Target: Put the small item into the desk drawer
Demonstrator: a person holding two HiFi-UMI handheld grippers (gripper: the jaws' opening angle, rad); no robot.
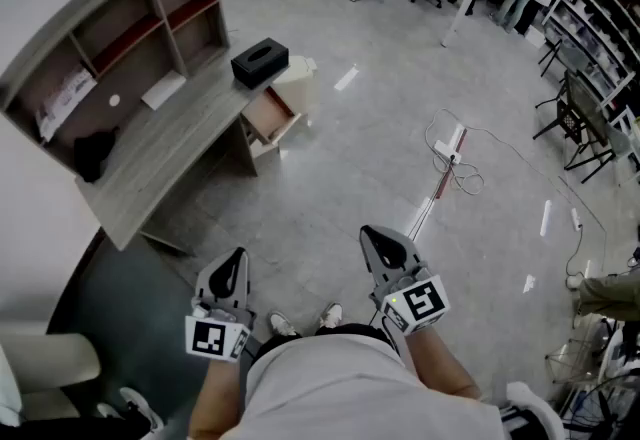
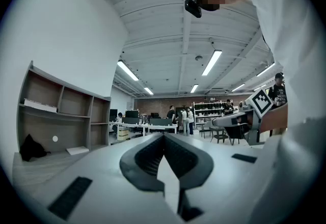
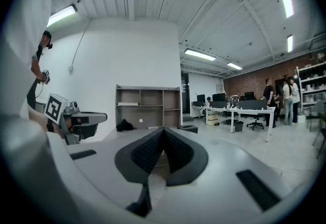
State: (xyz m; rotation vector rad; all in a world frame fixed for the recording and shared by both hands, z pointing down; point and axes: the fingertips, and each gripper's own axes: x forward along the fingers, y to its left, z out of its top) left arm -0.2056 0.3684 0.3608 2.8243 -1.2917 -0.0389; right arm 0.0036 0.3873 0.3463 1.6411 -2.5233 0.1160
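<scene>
The grey desk with a shelf unit stands at the upper left of the head view, a few steps away. Its wooden drawer is pulled open at the desk's right end. A small white round thing lies on the desktop near a white sheet and a black bundle. I hold both grippers low in front of me, over the floor. My left gripper is shut and empty. My right gripper is shut too, with nothing in it.
A black tissue box sits on the desk's right end, above the drawer. A pale box stands on the floor beside the drawer. A power strip with loose cable lies on the floor to the right. Tables, chairs and people are far behind.
</scene>
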